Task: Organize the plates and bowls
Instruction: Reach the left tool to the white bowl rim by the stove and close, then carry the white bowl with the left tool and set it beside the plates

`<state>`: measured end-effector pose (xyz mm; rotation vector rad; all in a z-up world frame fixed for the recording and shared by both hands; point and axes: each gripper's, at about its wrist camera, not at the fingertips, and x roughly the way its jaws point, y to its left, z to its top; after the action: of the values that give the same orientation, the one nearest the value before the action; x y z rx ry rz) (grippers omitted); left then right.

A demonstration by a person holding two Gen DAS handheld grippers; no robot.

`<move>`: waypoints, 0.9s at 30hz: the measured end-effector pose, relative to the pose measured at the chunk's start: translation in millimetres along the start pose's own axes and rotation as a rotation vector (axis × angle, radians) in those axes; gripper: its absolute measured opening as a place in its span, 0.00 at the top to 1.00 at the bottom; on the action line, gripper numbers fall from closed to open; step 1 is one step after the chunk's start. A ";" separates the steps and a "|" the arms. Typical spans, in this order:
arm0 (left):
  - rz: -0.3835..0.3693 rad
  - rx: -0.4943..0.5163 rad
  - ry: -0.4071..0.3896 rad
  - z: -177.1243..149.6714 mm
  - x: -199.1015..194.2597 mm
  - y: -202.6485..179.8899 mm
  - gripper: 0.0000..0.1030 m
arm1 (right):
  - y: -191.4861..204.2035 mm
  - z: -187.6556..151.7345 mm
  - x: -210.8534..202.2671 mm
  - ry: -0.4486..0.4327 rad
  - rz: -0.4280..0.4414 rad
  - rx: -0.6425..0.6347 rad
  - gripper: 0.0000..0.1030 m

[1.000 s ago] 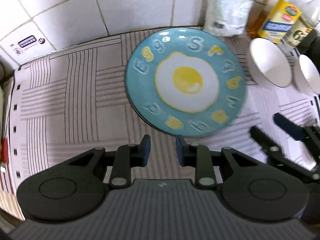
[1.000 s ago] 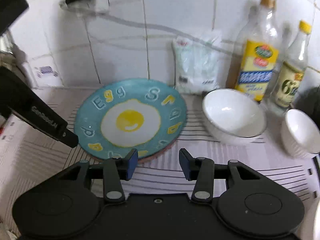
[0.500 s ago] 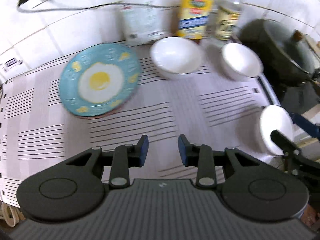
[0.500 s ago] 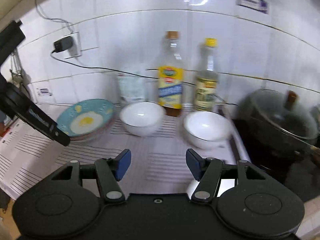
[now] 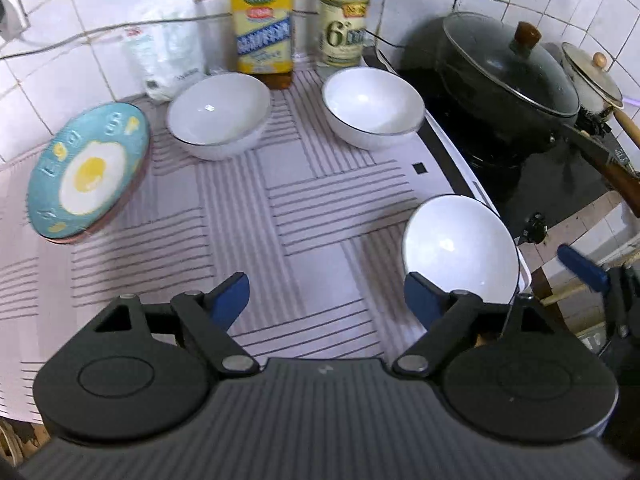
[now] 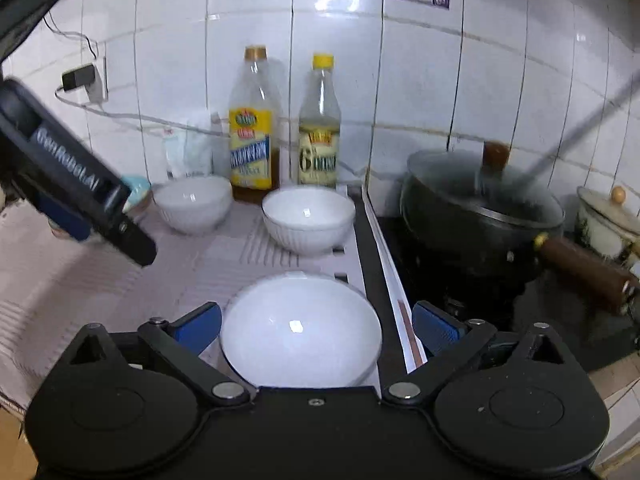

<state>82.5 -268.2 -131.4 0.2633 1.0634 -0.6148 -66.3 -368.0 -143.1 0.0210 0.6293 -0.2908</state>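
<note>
The near white bowl [image 6: 300,330] sits at the counter's front-right corner, directly ahead of the right gripper [image 6: 316,326] – its rim lies between the two blue pads, jaws spread wide, having just been opening, pads not pressing on it. From the left gripper [image 5: 326,300] that same bowl [image 5: 460,248] is up and to the right, just past the right-hand pad; jaws also wide apart, just opened further, w/ only the striped mat [image 5: 248,200] between them. Farther ahead – two more white bowls, a left bowl [image 5: 218,114] and a right bowl [image 5: 374,106], well apart from both grippers. The egg plate [image 5: 88,172] lies far left, by the wall. Behind the bowls: oil bottle [image 5: 262,28], vinegar bottle [image 5: 344,24]. Right of the mat, a lidded black pot [image 5: 504,76].
</note>
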 end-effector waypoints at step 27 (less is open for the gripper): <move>-0.122 -0.052 0.135 -0.7 80.8 -32.6 0.89 | -5.6 -40.0 70.4 0.079 0.162 -0.012 0.00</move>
<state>90.4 -321.8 -199.7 0.1977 1.2304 -0.6852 -36.7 -387.5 -216.1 0.0718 0.7037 -0.1298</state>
